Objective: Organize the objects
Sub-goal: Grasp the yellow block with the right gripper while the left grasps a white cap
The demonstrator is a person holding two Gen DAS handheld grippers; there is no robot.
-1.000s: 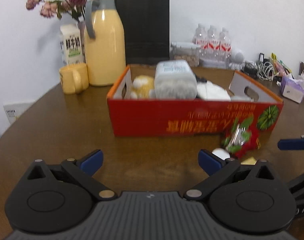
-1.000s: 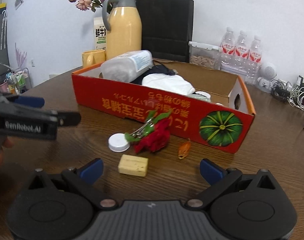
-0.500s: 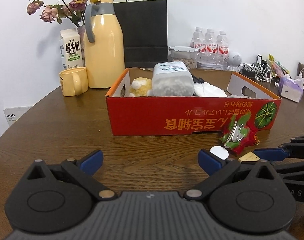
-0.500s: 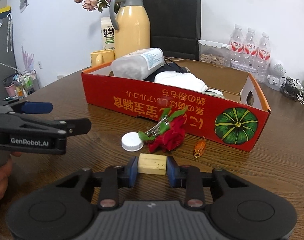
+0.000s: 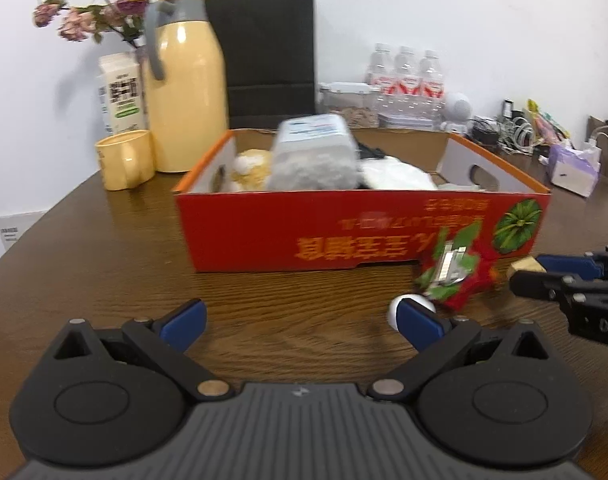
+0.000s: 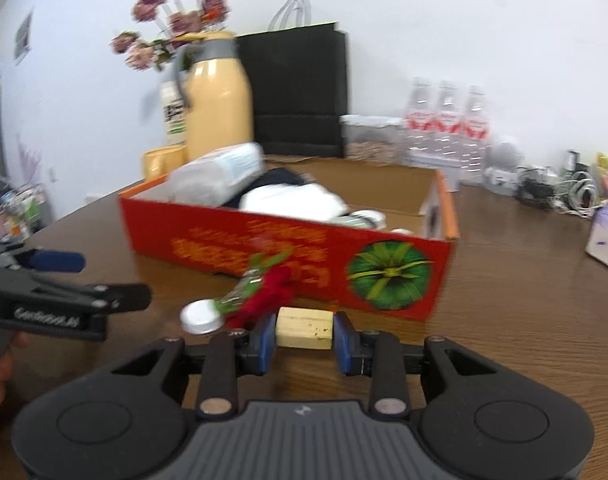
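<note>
A pale yellow block (image 6: 303, 327) is clamped between the blue pads of the right gripper (image 6: 304, 338), whose jaws have just been closing around it. The block is held just in front of the red cardboard box (image 6: 288, 252), near its long front wall; whether it rests on the brown tabletop (image 6: 523, 320) or is lifted clear cannot be told. A red cloth flower with green leaves (image 6: 266, 296) and a white bottle cap (image 6: 201, 317) are located on the tabletop just beside the block, on its left in the right wrist view.

The left gripper (image 5: 300, 318) is held with its jaws wide apart and nothing between them, above bare tabletop in front of the box. The white cap is partly hidden behind its right-hand pad.

Inside the box, a clear plastic bottle lying on its side (image 5: 313, 158), a white bundle (image 5: 395, 174) and a yellowish plush item (image 5: 252, 170) are seen. A yellow flask (image 5: 184, 92) and a yellow mug (image 5: 124, 158) are positioned behind the box.
</note>
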